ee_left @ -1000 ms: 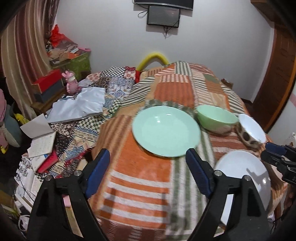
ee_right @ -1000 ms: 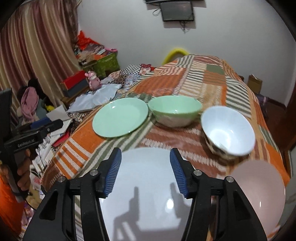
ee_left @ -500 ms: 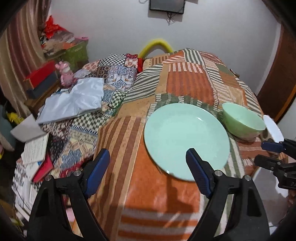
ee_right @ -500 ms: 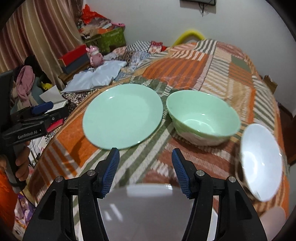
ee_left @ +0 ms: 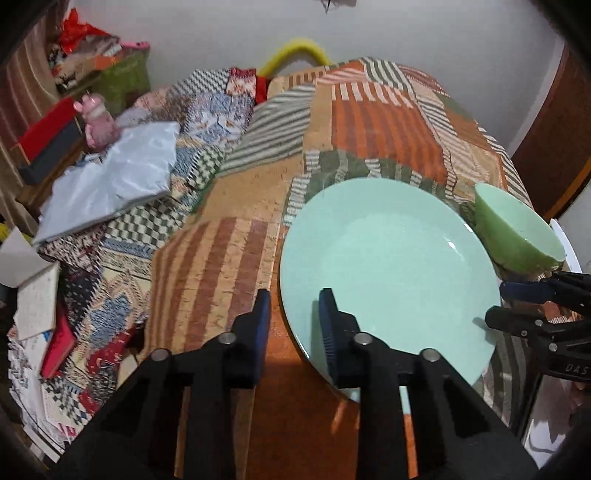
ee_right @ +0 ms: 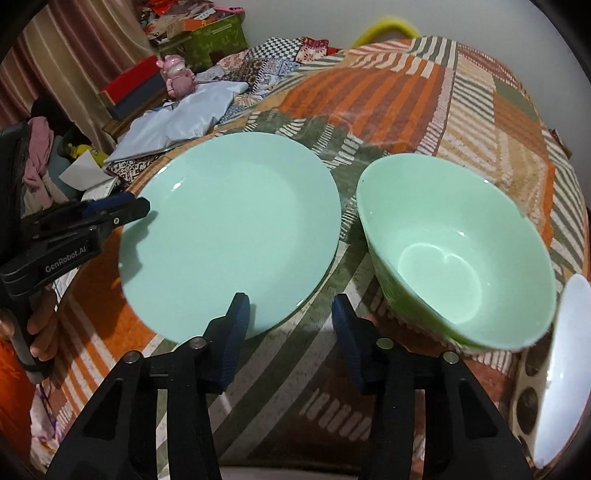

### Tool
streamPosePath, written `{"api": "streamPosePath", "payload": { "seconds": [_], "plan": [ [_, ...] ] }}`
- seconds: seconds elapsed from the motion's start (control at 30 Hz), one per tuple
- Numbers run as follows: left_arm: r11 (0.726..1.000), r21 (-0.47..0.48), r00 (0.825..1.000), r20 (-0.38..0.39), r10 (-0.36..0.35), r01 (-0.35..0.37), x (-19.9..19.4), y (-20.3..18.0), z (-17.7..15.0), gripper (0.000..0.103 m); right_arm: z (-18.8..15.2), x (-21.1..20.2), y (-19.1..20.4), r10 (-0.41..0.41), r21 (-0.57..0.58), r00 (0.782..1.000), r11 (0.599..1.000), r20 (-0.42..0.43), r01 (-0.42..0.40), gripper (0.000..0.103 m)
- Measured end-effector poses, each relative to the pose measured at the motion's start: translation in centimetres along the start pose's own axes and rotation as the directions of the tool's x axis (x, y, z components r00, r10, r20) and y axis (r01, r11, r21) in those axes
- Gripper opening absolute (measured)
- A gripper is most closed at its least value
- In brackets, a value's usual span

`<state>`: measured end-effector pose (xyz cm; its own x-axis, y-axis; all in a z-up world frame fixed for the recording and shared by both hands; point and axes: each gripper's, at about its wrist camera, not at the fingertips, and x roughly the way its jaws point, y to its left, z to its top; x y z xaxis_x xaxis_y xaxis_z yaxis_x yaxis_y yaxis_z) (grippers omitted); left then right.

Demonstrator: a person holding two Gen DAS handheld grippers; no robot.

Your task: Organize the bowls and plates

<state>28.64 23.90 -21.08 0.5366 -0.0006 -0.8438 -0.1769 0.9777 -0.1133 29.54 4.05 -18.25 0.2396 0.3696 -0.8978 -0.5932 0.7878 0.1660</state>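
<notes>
Patchwork quilt (ee_left: 369, 122) in orange, green and cream stripes covers the bed that carries the dishes. White wall (ee_left: 424, 33) stands behind it; a striped curtain (ee_right: 74, 55) hangs at the left. Beside the bed lie a grey cloth (ee_left: 110, 177), a pink toy (ee_right: 177, 75), a red box (ee_left: 48, 129), and papers (ee_left: 37, 295). A yellow curved tube (ee_left: 295, 51) rises at the far end of the quilt.

Green plate (ee_left: 388, 273) lies flat on the quilt. Green bowl (ee_right: 458, 251) stands upright just to its right, close beside it; whether the rims touch cannot be told. A white bowl (ee_right: 565, 350) with a spotted outside sits at the far right, partly cut off by the frame edge.

Left gripper (ee_left: 291, 328) is low at the plate's near-left rim, jaws apart, one finger outside the rim and the other over the plate. In the right view it reaches in from the left, with the person's hand (ee_right: 40, 328) on its handle.

Right gripper (ee_right: 288, 332) hovers at the near side, its jaws apart and empty, aimed at the gap between plate and green bowl, with the left finger over the plate's near edge.
</notes>
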Motion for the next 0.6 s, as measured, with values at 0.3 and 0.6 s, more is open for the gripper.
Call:
{"api": "streamPosePath", "payload": {
  "seconds": [0.3,0.6],
  "plan": [
    [1.000,0.002,1.000,-0.008,-0.026,0.026,-0.4,0.2,-0.5,0.019,0.4,0.4,1.0,-0.003,-0.038,1.000,0.999,-0.008,0.003,0.030],
    [1.000,-0.004,0.999,-0.026,-0.020,0.020,-3.8,0.2,-4.2,0.019,-0.8,-0.3,1.9,0.034,-0.095,0.998,0.995,-0.047,-0.038,0.030]
  ]
}}
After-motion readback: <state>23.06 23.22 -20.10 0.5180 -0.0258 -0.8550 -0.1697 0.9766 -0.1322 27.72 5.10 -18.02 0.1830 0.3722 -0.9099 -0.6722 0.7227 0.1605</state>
